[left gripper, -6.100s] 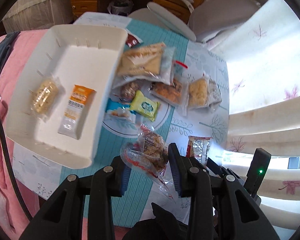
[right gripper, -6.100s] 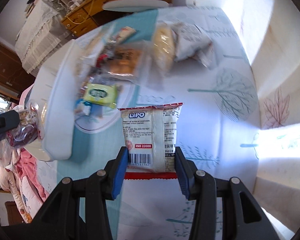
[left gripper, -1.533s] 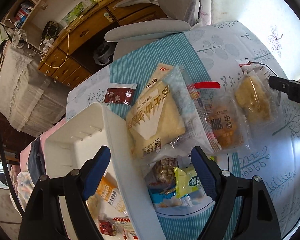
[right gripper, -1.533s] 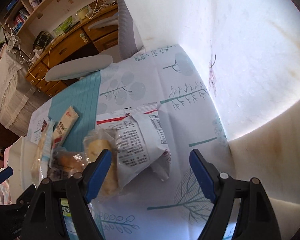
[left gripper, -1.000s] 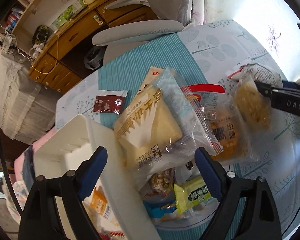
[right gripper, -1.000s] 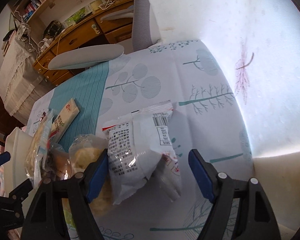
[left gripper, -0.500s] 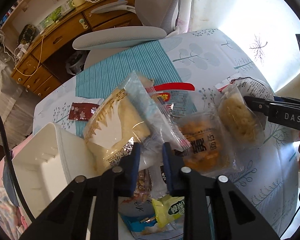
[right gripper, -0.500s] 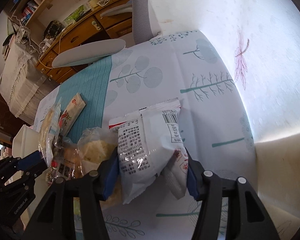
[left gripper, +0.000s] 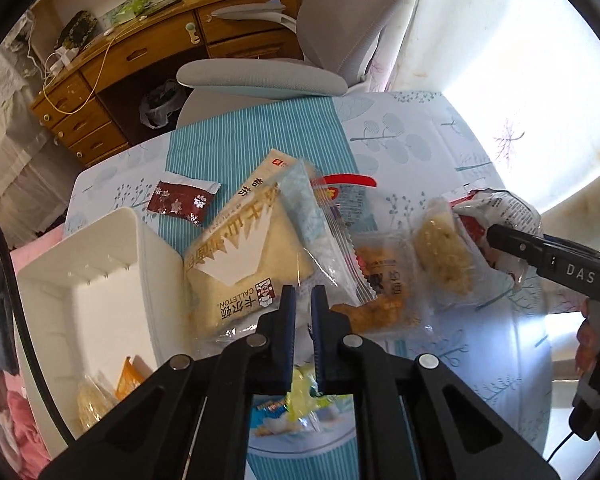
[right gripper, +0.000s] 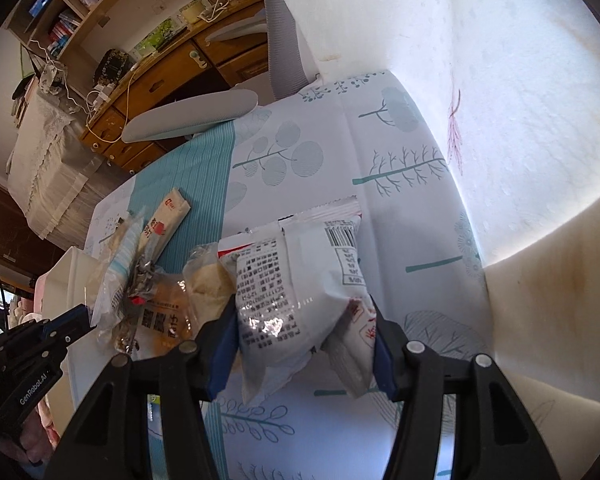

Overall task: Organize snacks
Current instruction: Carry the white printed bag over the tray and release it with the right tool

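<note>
Left wrist view, from left to right: a white bin [left gripper: 96, 264] sits at the table's left edge, with a pale snack pack [left gripper: 90, 402] and an orange packet [left gripper: 129, 382] lying in its near end. Beyond its far corner a dark red wrapper [left gripper: 180, 202] lies on the striped teal runner [left gripper: 252, 140]. Just beside the bin's right wall is a large bread bag [left gripper: 240, 264], partly covered by a clear zip bag [left gripper: 316, 232]. The left gripper [left gripper: 303, 312] has its blue pads pressed nearly together, pinching the clear plastic edge where these two bags meet. Below it lies a yellow-green packet [left gripper: 300, 390]. To the right come an orange pastry pack [left gripper: 384, 300], then a pale crumbly cake pack [left gripper: 444, 264], then a white printed snack bag [left gripper: 500, 212] caught in the right gripper's black finger [left gripper: 540, 252].

Right wrist view, same order: the left gripper's blue tip [right gripper: 70, 320] touches the clear bag at the bin's rim [right gripper: 66, 276]. The pastry and cake packs [right gripper: 208, 284] follow. The right gripper [right gripper: 304, 332] is clamped on the white printed snack bag [right gripper: 300, 292], both pads denting its sides, above the tree-patterned cloth [right gripper: 380, 152].
</note>
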`<state>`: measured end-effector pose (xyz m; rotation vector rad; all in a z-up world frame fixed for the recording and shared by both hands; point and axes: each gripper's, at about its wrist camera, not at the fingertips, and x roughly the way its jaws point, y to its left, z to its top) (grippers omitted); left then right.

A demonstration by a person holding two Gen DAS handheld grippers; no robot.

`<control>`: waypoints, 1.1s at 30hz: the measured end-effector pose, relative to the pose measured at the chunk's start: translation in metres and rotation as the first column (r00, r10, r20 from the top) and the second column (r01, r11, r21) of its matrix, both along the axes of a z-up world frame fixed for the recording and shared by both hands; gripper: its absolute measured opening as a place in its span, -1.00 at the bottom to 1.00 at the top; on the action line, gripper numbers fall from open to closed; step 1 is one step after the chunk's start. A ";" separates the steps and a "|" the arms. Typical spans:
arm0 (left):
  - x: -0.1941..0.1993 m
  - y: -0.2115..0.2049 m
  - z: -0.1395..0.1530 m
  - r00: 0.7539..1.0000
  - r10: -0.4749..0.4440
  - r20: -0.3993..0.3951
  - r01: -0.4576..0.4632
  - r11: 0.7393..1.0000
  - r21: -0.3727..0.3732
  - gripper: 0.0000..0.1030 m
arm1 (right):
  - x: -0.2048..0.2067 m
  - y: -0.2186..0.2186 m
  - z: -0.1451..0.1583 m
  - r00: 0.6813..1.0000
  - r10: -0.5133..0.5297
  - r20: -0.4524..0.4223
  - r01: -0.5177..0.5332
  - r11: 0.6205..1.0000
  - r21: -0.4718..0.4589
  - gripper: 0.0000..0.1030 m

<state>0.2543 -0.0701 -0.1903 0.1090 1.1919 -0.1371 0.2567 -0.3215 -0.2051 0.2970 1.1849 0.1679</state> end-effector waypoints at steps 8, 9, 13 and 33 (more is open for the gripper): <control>-0.021 0.003 0.035 0.998 0.052 0.035 -0.048 0.995 -0.087 -0.93 | -0.015 0.004 0.024 0.999 0.029 0.043 -0.031 0.999 0.032 0.10; -0.024 0.004 0.041 0.998 0.058 0.038 -0.054 0.994 -0.098 -0.93 | -0.016 0.004 0.027 0.998 0.032 0.050 -0.034 0.999 0.036 0.10; -0.038 0.010 0.064 0.994 0.082 0.066 -0.073 0.988 -0.139 -0.94 | -0.025 0.009 0.044 0.996 0.046 0.079 -0.050 0.997 0.053 0.10; -0.124 0.070 0.159 0.950 0.235 0.203 -0.187 0.955 -0.228 -0.98 | -0.083 0.090 0.121 0.950 0.214 0.228 -0.248 0.960 0.132 0.10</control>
